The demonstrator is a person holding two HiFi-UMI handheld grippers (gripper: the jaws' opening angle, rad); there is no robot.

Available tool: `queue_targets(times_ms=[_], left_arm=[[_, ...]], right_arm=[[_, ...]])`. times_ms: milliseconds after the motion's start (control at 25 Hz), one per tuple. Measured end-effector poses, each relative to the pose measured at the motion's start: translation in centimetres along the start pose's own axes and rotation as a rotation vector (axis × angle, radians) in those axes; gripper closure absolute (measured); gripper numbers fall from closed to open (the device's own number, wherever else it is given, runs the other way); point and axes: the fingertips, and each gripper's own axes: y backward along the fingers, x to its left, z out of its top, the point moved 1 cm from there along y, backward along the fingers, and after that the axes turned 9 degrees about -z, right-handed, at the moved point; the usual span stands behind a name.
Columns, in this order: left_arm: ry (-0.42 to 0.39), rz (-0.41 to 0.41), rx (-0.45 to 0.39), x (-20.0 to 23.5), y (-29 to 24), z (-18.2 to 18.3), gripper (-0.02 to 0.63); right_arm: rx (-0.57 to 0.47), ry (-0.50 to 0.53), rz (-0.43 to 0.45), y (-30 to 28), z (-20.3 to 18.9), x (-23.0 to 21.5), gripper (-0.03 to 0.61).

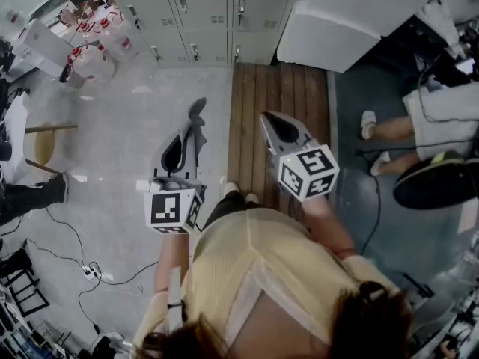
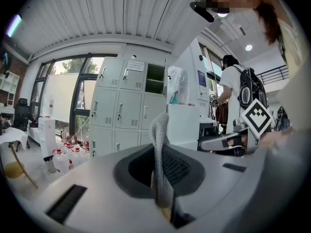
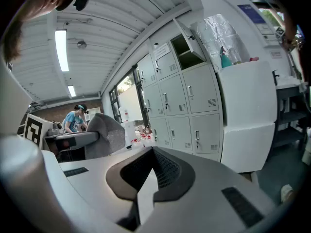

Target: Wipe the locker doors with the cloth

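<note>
A grey cloth (image 1: 197,110) sticks out from the tip of my left gripper (image 1: 193,126), which is shut on it. In the left gripper view the cloth (image 2: 158,140) stands up as a thin strip pinched between the jaws. My right gripper (image 1: 268,120) is beside it, shut, with nothing between its fingers. The grey locker doors (image 1: 196,12) stand ahead, well beyond both tips. They also show in the left gripper view (image 2: 119,111) and in the right gripper view (image 3: 185,103). One upper locker door (image 3: 187,39) hangs open.
A white cabinet (image 1: 350,21) stands right of the lockers. A wooden floor strip (image 1: 278,99) runs toward them. Water bottles (image 1: 93,47) cluster at the far left. Another person's legs (image 1: 393,129) are at the right. Cables (image 1: 82,264) lie on the floor behind.
</note>
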Motion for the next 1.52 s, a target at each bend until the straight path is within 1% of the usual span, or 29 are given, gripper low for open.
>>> queue_targets(times_ms=[200,360,600,840,1080,1240,1400,1520], left_arm=[[0.001,-0.003,-0.008,-0.2,0.2,0.0,0.597],[-0.008,-0.010,-0.011,-0.2,-0.4,-0.3,0.597],[-0.012,-0.009,-0.028,0.8,-0.7,0.0,0.597],[-0.010,-0.027,-0.036,1.7,-1.6,0.2,0.597],[-0.010,-0.037,-0.046,2.8,-2.2,0.4,0.597],[0.014,-0.058,-0.049,3.9,-2.3,0.2,0.597],[0.006,-0.061,-0.030,4.7,-2.1,-0.5,0.597],[0.019,-0.053,-0.023,5.1,-3.0,-0.7,0.597]], right_arm=[[0.002,0.010,-0.007,0.5,-0.2,0.3,0.575],[-0.005,-0.032,-0.013,0.4,-0.5,0.0,0.575],[-0.015,-0.023,-0.024,0.1,-0.2,0.4,0.575],[-0.009,-0.057,-0.006,-0.9,0.3,1.3,0.575],[-0.018,-0.033,-0.043,-2.3,0.9,0.9,0.575],[-0.026,-0.034,-0.065,-3.2,1.0,0.7,0.575],[-0.033,-0.040,-0.090,-3.4,0.6,0.4,0.575],[-0.038,-0.048,-0.106,-3.9,1.1,-0.5,0.575]])
